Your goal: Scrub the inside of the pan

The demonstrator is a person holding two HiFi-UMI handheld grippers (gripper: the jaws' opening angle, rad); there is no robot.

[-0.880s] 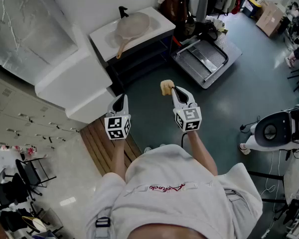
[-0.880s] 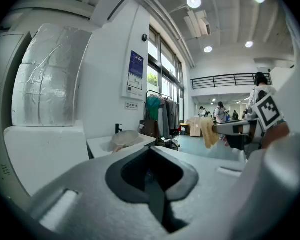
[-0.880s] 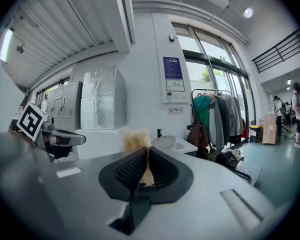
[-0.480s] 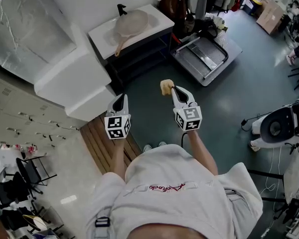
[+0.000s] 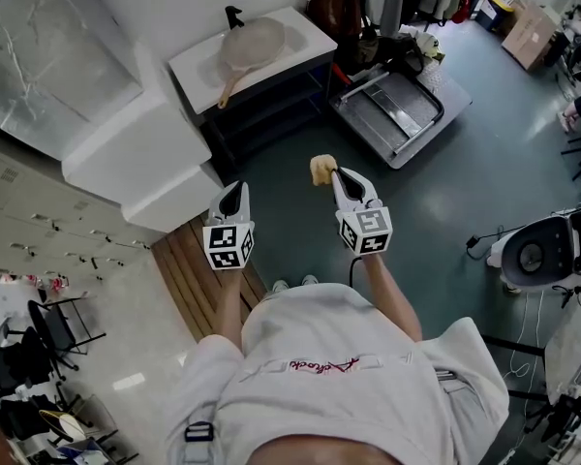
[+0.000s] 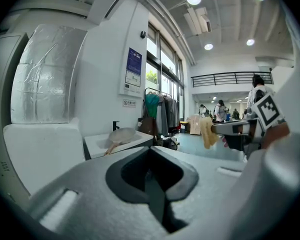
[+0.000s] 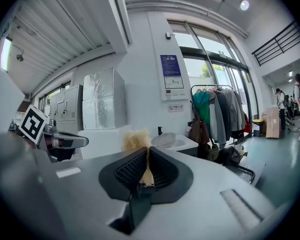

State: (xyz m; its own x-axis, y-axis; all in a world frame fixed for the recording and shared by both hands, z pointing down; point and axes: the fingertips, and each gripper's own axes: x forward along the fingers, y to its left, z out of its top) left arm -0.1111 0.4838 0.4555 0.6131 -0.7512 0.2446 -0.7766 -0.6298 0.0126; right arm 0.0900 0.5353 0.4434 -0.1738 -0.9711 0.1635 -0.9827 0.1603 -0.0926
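Containers first. White sink (image 5: 305,29): holds the pan (image 5: 255,44), its bowl toward the back edge just beside the black faucet (image 5: 234,15), its wooden handle (image 5: 229,91) running out toward the front-left corner of the sink top. What the pan holds, if anything, can't be made out from here. Metal tray (image 5: 392,105) on the floor, right of the sink: contents not readable.

Grippers. Left gripper (image 5: 233,190): jaws closed together, nothing between them. Right gripper (image 5: 337,172): jaws clamped on a yellow sponge (image 5: 321,170), which sticks out past the tips (ragged top edge shows in the right gripper view). Both are held in the air in front of the person, well apart from the sink and pan.

Against the earlier frames: both grippers sit at the same spots in the head view and the sponge is still clamped. The sink and pan lie slightly further toward the upper left.
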